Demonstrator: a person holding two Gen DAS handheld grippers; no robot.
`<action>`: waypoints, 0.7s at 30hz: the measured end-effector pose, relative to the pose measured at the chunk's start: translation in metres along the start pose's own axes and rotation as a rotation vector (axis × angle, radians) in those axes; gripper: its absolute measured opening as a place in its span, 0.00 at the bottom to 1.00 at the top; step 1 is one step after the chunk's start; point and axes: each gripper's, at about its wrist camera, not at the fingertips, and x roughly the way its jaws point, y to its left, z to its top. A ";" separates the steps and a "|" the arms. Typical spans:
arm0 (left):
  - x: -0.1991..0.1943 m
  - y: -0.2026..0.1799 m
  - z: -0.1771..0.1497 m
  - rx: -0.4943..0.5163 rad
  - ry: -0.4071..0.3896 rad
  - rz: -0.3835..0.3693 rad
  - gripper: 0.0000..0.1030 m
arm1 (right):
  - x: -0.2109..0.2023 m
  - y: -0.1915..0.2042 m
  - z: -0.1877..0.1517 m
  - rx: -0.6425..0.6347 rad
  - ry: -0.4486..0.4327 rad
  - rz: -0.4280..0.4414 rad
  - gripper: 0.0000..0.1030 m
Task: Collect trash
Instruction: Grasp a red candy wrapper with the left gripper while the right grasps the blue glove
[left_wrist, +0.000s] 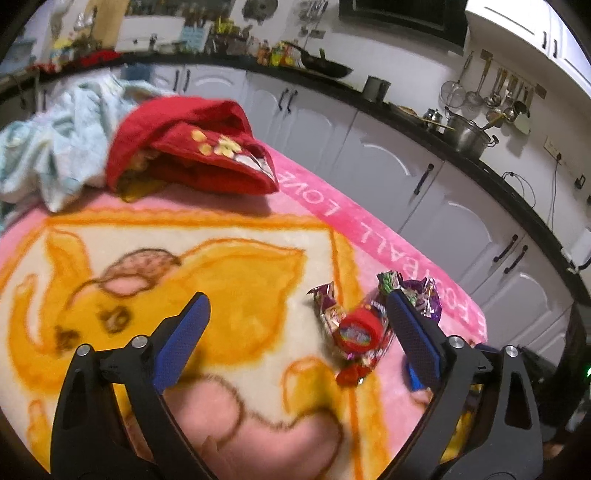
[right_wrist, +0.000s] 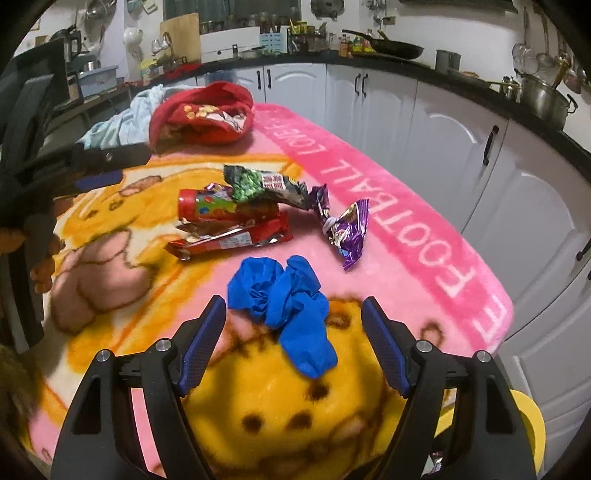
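The right tongs (right_wrist: 293, 325) point steeply down at the desk, jaws wide, nothing gripped. The lower end of a crumpled blue glove (right_wrist: 288, 302) lies on the blanket (right_wrist: 388, 273) in the gap between their fingers, touching neither pad. Beyond the glove, near the middle of the blanket, sits the rest of the trash: a red wrapper (right_wrist: 229, 240) lying flat, a red tube (right_wrist: 207, 205) on its side just behind it, a green-and-black packet (right_wrist: 266, 186) resting across the tube, and a purple wrapper (right_wrist: 347, 229) slightly apart to the right.

The left tongs (left_wrist: 295, 325) also tilt downward, jaws spread wide and empty. The red tube (left_wrist: 360, 330) shows end-on just inside their right finger (left_wrist: 413, 336), with wrappers around it; it looks close to the pad, though blur makes contact hard to judge. In the right wrist view the left tool comes in from the left edge, a hand (right_wrist: 40, 254) wrapped around its grip.

At the blanket's far end lie a red cloth (right_wrist: 207, 114) and a pale towel (right_wrist: 122, 122). White cabinets (right_wrist: 424, 122) stand behind.
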 end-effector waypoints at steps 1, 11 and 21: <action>0.007 0.001 0.003 -0.010 0.018 -0.011 0.82 | 0.005 -0.001 0.000 0.004 0.009 0.002 0.71; 0.074 0.014 0.013 -0.134 0.206 -0.160 0.54 | 0.029 -0.002 0.002 0.005 0.056 0.037 0.59; 0.092 0.017 0.007 -0.166 0.278 -0.204 0.15 | 0.027 0.007 -0.006 -0.042 0.082 0.078 0.19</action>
